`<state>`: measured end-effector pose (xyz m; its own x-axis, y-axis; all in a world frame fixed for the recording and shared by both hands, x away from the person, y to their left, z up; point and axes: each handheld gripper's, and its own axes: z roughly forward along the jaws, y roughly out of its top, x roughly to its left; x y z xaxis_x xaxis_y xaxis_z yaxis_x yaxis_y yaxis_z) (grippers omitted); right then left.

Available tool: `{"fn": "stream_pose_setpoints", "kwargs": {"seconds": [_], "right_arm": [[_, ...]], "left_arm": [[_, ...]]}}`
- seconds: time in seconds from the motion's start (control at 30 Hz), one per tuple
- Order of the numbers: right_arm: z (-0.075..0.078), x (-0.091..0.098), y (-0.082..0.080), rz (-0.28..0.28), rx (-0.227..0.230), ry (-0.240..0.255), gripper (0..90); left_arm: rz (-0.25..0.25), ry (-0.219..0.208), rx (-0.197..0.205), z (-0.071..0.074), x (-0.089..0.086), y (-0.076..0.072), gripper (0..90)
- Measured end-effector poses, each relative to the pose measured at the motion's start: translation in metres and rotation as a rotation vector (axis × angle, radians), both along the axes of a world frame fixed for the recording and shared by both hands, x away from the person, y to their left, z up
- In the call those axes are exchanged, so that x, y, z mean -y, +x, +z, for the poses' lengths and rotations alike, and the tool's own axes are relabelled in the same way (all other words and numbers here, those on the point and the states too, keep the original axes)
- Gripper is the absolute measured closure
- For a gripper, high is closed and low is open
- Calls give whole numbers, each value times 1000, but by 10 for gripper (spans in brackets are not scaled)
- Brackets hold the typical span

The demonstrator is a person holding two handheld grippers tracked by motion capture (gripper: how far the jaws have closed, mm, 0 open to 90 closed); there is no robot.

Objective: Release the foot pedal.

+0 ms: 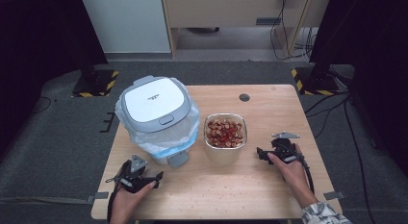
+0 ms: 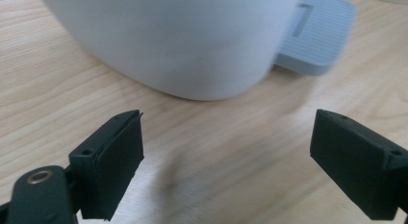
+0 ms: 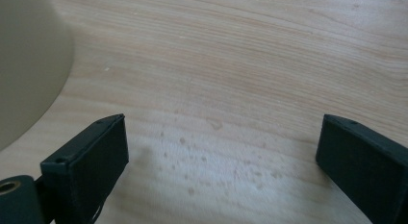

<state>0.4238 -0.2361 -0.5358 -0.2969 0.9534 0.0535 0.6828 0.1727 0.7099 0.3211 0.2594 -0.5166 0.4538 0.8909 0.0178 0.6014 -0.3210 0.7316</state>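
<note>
Left gripper view: I see my left gripper (image 2: 226,156) with its jaws wide apart and nothing between them, bare wood under the gap.
Straight ahead of it: the white bin (image 2: 178,41) rounds down onto the table (image 2: 57,80), near the jaw tips but not touching; its grey foot pedal (image 2: 315,34) sticks out toward the upper right.
Right gripper view: my right gripper (image 3: 221,161) also stands open and empty over speckled wood, with the pale wall of the container (image 3: 29,65) at the far left edge.
High view, left hand: left gripper (image 1: 155,177) sits at the near left, pointing up and right toward the pedal (image 1: 178,159) at the bin's base.
High view, right hand: right gripper (image 1: 259,153) points left at the container (image 1: 226,132) of reddish pieces, just beside its right wall.
Key relation: I judge the pedal belongs to my left hand, which is nearer; the container lies left of my right jaws.
View differences: from above I get the closed lid (image 1: 154,104), the plastic liner and the contents; the gripper views give me the jaw gaps.
</note>
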Motion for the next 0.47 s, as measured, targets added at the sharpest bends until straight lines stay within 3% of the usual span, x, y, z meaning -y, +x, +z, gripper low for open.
{"fn": "stream_pose_setpoints", "kwargs": {"seconds": [0.13,0.47], "right_arm": [[-4,-14,4,-17,13,-55,21],[-4,-22,3,-20,11,-56,10]], "left_arm": [[26,2,-5,-2,-5,4,100],[41,8,-13,-5,-4,7,92]]}}
